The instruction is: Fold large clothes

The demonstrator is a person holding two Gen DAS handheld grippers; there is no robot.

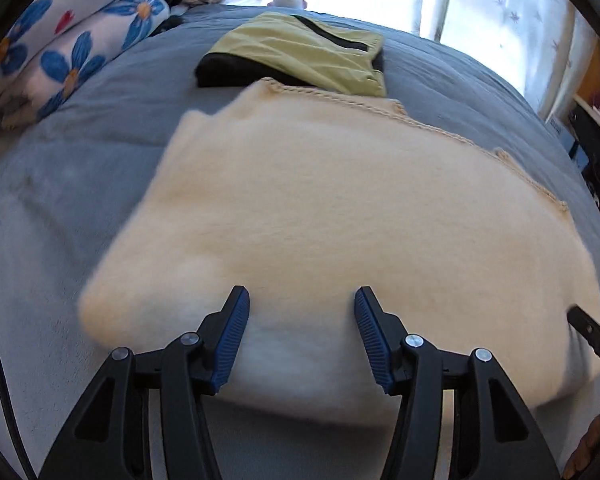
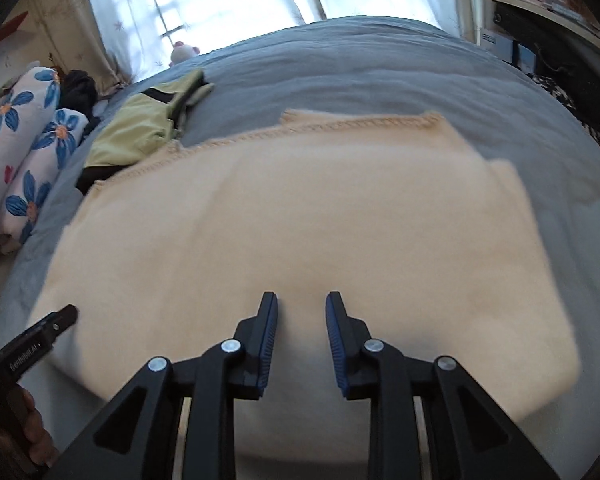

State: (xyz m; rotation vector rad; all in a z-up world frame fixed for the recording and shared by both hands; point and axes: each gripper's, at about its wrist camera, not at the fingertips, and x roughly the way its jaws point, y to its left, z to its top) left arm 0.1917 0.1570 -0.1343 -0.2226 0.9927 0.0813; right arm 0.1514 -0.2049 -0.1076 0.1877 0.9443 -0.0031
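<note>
Both my left claw [image 1: 301, 300] and right claw [image 2: 302, 306] gape empty over the blanket [image 1: 320, 220]; pinching one layer near the bed [image 1: 100, 128] edge could skew the fold.

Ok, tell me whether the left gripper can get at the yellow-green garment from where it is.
Probably not directly. The left gripper is open at the near edge of the cream blanket, which spreads between it and the yellow-green garment farther up the bed.
</note>
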